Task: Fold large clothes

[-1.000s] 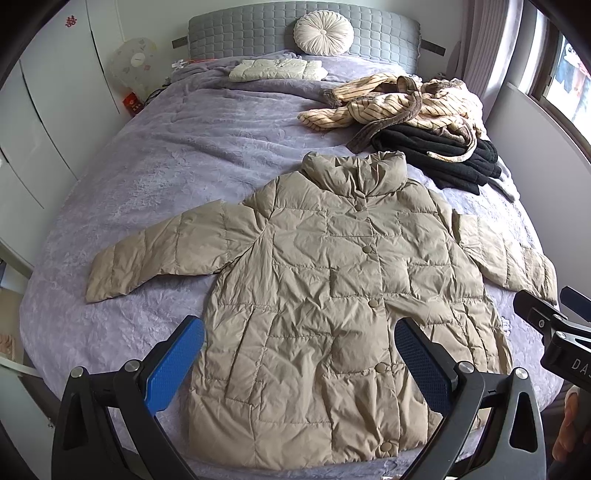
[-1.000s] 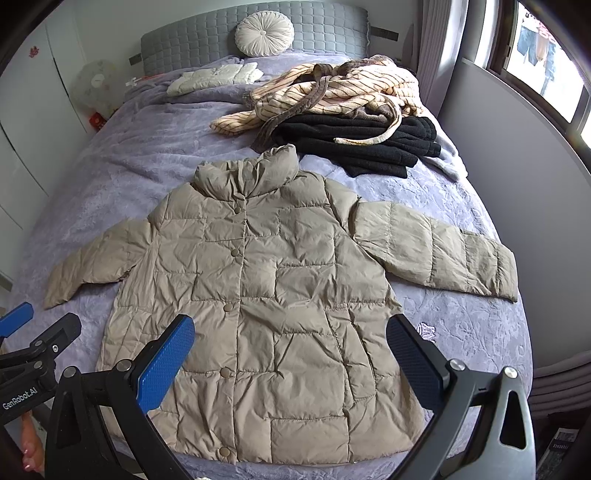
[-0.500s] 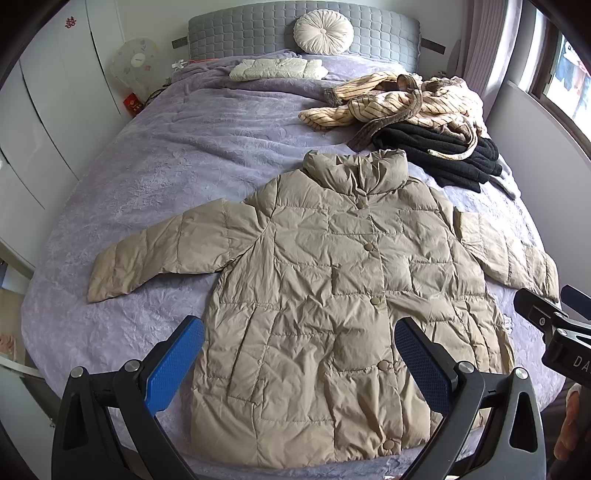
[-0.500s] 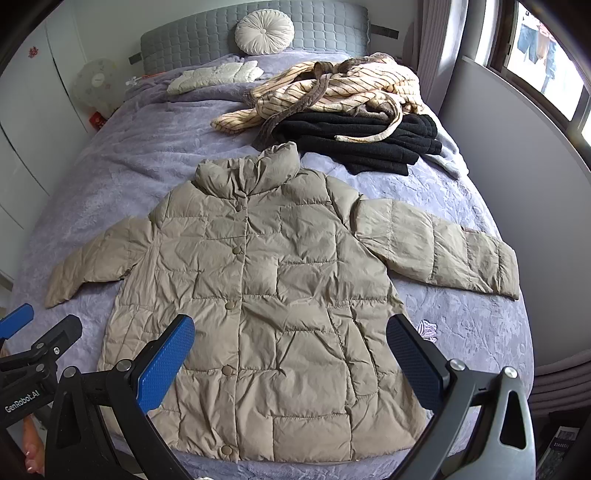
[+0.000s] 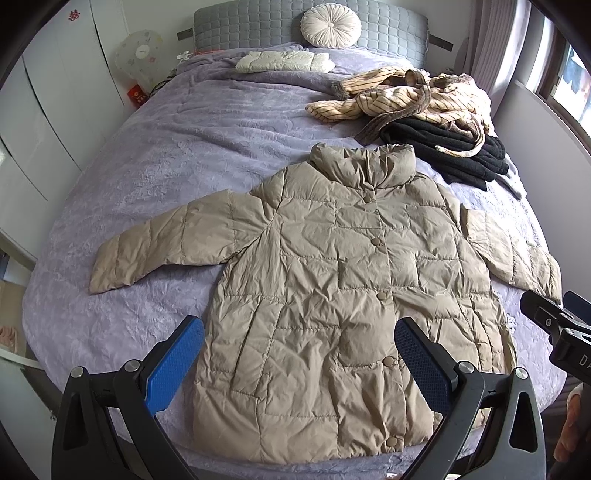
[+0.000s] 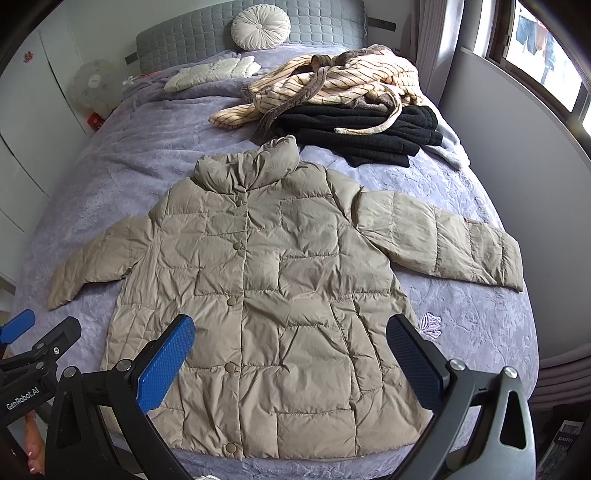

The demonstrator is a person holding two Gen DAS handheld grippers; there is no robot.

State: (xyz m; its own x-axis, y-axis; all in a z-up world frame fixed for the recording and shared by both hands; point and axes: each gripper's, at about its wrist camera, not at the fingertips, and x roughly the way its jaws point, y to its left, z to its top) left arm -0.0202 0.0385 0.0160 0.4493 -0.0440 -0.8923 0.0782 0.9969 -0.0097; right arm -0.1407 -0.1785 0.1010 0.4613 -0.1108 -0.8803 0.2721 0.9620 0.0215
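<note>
Lavender bedding (image 5: pixel 192 155) carries the beige puffer jacket (image 5: pixel 332 295), spread flat, front up and buttoned, sleeves out, near the foot of the bed. I hold the left gripper (image 5: pixel 299 365) and right gripper (image 6: pixel 291 362) above its hem, fingers spread wide and empty (nothing folded yet). Next, I judge, comes pinching a sleeve cuff and carrying it across the chest.

Beige quilted puffer jacket (image 5: pixel 332 295) lay flat, front up, on the lavender bedspread (image 5: pixel 184 147), collar toward the grey padded headboard (image 5: pixel 258 26), sleeves spread to both sides. Behind its collar, to the right: striped cream robe (image 5: pixel 413 99) atop folded black garment (image 5: pixel 450 151). Round cream cushion (image 5: pixel 330 23) leaned against headboard; folded white quilted garment (image 5: pixel 284 62) before it.
</note>
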